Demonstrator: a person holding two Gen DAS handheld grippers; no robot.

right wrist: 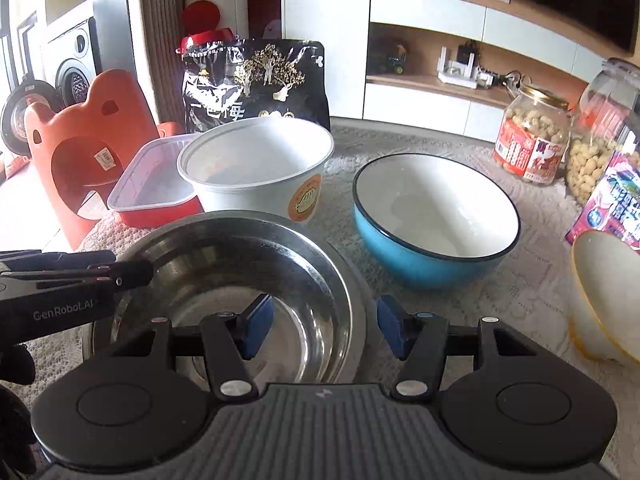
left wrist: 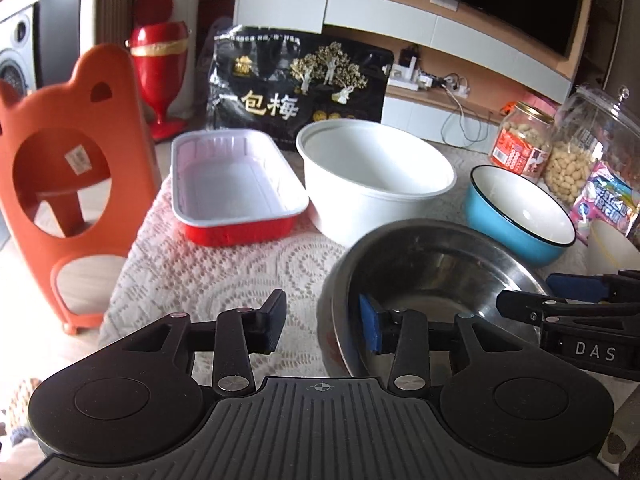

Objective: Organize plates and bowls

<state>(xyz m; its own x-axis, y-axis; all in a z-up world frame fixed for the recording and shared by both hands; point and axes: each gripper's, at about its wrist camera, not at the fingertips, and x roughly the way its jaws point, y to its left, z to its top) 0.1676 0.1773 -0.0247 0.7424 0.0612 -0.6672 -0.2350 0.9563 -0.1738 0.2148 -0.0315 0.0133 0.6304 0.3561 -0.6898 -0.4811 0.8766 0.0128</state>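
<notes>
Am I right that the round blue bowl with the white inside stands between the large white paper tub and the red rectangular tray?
Not quite: the large white paper tub is the middle one, between the red rectangular tray and the round blue bowl. The left wrist view shows that row plainly.

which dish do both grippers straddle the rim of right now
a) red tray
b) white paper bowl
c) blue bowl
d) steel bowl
d: the left gripper has one finger on each side of the steel bowl rim, and so does the right gripper on the opposite side.
</notes>
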